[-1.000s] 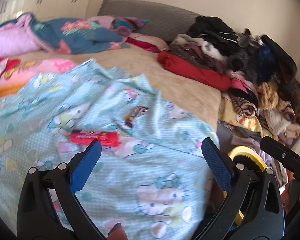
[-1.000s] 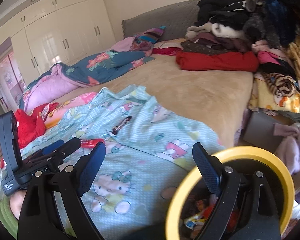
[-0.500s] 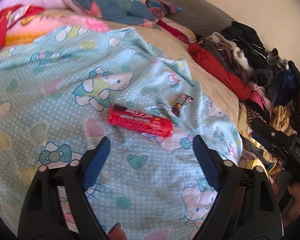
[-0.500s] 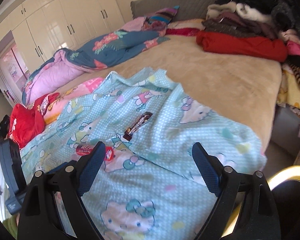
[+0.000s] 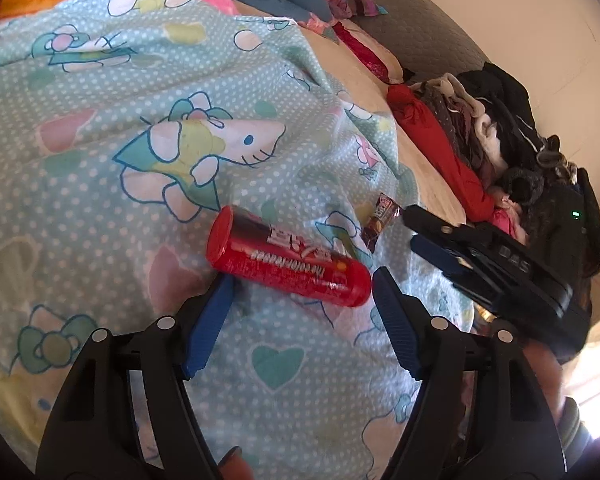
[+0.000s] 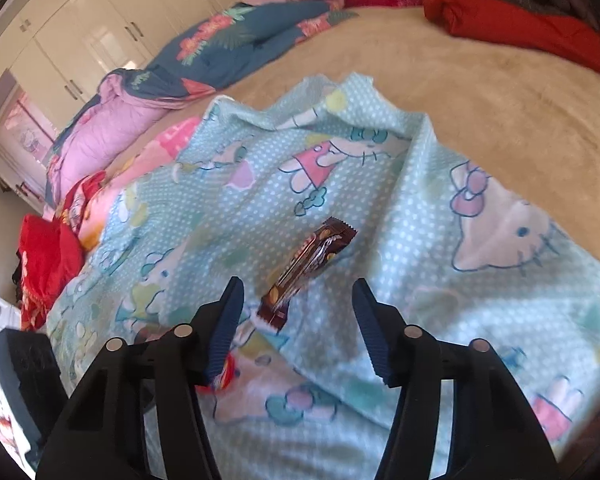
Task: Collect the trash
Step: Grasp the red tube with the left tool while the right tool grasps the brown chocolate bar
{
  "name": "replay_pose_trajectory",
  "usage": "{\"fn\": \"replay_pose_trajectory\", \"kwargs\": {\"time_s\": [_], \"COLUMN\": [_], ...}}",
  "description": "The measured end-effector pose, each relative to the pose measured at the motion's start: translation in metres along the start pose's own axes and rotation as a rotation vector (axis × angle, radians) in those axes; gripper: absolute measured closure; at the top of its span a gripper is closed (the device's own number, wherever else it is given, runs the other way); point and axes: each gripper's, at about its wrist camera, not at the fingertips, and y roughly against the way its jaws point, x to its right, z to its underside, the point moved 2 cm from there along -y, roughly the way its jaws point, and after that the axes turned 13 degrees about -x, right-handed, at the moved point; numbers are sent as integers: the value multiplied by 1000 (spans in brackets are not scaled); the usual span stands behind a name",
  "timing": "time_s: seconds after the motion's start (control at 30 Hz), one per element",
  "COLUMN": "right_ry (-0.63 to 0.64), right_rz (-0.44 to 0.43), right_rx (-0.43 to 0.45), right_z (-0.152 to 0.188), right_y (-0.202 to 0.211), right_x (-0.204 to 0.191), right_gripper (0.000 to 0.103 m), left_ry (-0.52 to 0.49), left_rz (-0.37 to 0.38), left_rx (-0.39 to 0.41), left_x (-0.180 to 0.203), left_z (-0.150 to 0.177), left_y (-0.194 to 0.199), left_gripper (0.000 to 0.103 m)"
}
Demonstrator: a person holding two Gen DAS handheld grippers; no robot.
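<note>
The red tube (image 5: 288, 266) shows up in the right wrist view only as a red sliver (image 6: 222, 376) poking out behind the right gripper (image 6: 298, 300)'s left finger, the rest is hidden. Print on the brown wrapper (image 6: 308, 268) is too blurry to read there, and too small in the left view (image 5: 380, 224). The clothes pile (image 5: 512, 152) is partly blocked by the other gripper's black body (image 5: 496, 268), which is smeared.
</note>
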Motion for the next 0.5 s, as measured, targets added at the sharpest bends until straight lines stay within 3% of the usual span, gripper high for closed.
{"fn": "replay_pose_trajectory", "kwargs": {"time_s": [0.17,0.4,0.5], "right_ry": [-42,-55,-46], "right_rz": [-17,-41,-54], "right_rx": [-27,-15,24], "right_z": [-10,-14,-9], "right_y": [-17,-18,-4], "right_x": [8,16,18], "right_gripper": [52,81,88], "left_ry": [29,72,83], "left_rz": [17,14,-5], "left_rx": [-6,-3,3], "left_x": [-3,-3,-2], "left_z": [-7,-20,-25], "left_y": [-6,-13,-16], "left_gripper": [40,40,51]}}
